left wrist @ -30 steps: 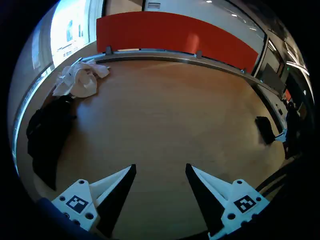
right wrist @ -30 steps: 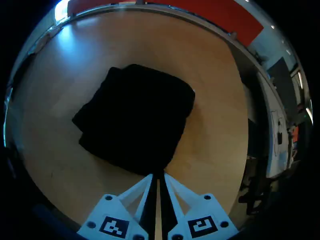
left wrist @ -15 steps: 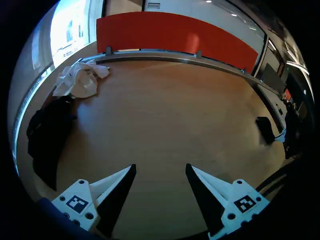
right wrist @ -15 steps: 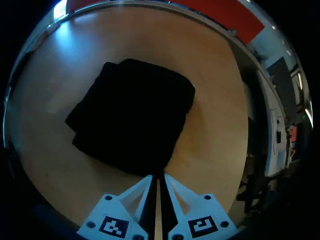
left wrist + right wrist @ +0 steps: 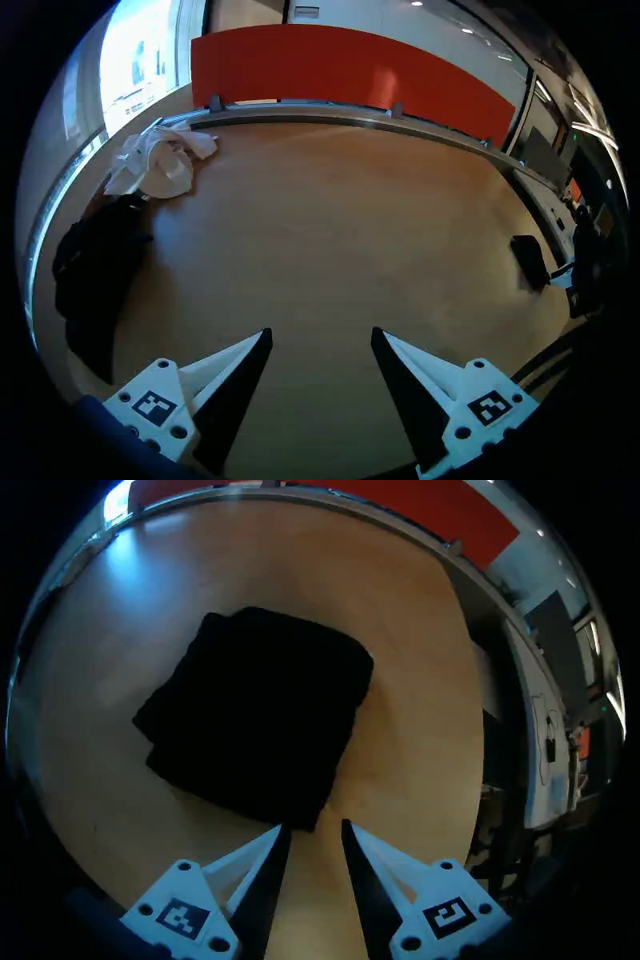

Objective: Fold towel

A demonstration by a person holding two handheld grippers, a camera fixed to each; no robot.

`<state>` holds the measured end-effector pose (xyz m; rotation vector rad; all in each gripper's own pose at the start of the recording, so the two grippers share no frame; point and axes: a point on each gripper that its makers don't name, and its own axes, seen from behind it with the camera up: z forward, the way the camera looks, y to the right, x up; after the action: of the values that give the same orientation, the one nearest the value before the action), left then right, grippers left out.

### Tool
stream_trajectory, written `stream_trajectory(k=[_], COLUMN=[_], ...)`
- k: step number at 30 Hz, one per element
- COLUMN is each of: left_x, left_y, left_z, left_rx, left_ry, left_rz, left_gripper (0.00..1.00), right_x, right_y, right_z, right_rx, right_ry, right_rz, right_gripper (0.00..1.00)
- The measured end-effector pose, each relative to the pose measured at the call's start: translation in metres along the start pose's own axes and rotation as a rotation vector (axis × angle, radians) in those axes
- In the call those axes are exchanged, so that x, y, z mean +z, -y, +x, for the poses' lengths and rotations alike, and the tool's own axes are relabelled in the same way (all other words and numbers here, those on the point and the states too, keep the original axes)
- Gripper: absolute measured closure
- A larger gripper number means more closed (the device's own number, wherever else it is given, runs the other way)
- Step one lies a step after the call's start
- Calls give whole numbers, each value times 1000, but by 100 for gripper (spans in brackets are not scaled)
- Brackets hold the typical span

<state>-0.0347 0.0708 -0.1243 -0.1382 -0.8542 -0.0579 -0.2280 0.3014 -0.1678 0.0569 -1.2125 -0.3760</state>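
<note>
In the right gripper view a black towel (image 5: 254, 718) lies folded into a thick rectangle on the wooden table (image 5: 416, 720). My right gripper (image 5: 315, 832) is open, its fingertips just off the towel's near corner, with nothing between them. In the left gripper view my left gripper (image 5: 321, 336) is open over bare wood, and a dark cloth (image 5: 94, 276) lies at the table's left edge, away from its fingers.
A crumpled white cloth (image 5: 162, 154) sits at the far left of the table (image 5: 336, 224). A metal rail and a red panel (image 5: 344, 72) line the far edge. A small black object (image 5: 530, 260) rests near the right edge. Office furniture stands beyond the table's right side.
My right gripper has opened and let go of the black towel's near corner, backing off slightly. The left gripper has stayed still.
</note>
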Motion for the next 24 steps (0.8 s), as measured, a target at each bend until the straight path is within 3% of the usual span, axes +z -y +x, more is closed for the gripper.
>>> stream_trajectory(k=[3, 9, 18, 24], left_x=[0, 1, 1, -1], left_y=[-1, -1, -1, 1], left_z=[1, 3, 6, 9], left_rx=[1, 2, 8, 7], left_ry=[-1, -4, -12, -21], left_rz=[-2, -10, -15, -14], left_gripper=[8, 8, 9, 9], right_x=[-3, -12, -27, -44], right_y=[0, 5, 14, 25], right_z=[1, 7, 26, 54], right_rx=[-3, -2, 36, 91], right_ry=[-9, -44, -118, -223], right_rz=[-6, -11, -3, 6], right_gripper=[37, 7, 7, 7])
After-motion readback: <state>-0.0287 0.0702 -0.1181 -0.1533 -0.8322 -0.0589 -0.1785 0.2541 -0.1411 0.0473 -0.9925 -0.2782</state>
